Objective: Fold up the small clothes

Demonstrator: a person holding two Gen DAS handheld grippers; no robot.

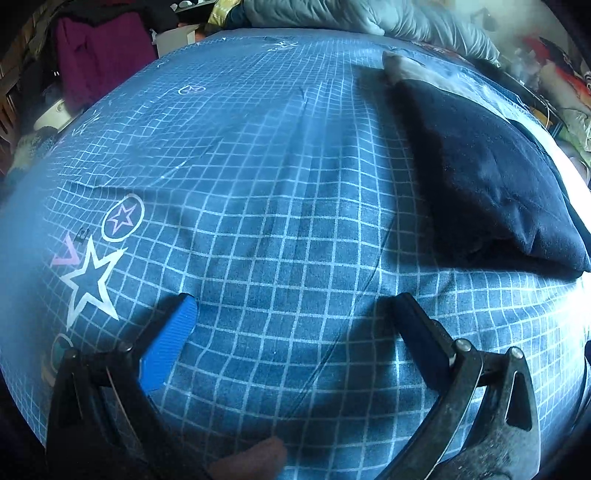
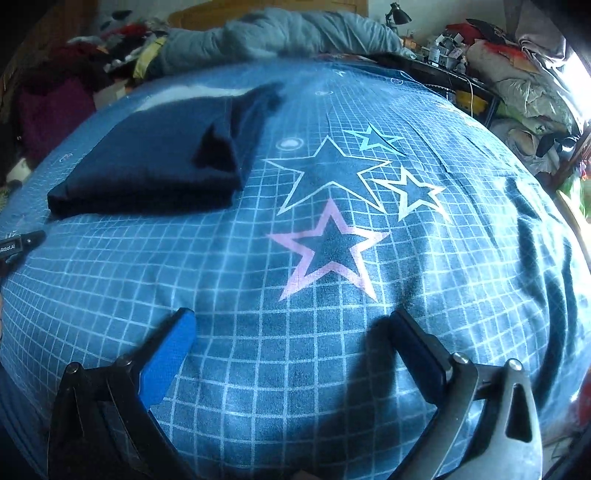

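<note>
A dark navy garment (image 1: 491, 177) lies folded into a thick rectangle on the blue grid-patterned bedsheet (image 1: 258, 206). In the left wrist view it sits to the upper right, well beyond my left gripper (image 1: 295, 306), whose jaws stand wide open over bare sheet with nothing between them. The right wrist view shows the same folded garment (image 2: 155, 166) at the upper left, with a small flap standing up on its top. My right gripper (image 2: 291, 321) is also open and empty, hovering over the sheet (image 2: 258, 350) just below a pink star print. The tip of the other gripper (image 2: 22, 243) shows at the left edge.
A grey quilt (image 2: 280, 33) is bunched along the far side of the bed. Piled clothes and clutter (image 2: 517, 77) fill the right side of the room. A purple cloth (image 1: 99, 55) hangs at the far left. A white strip of fabric (image 1: 410, 70) lies past the garment.
</note>
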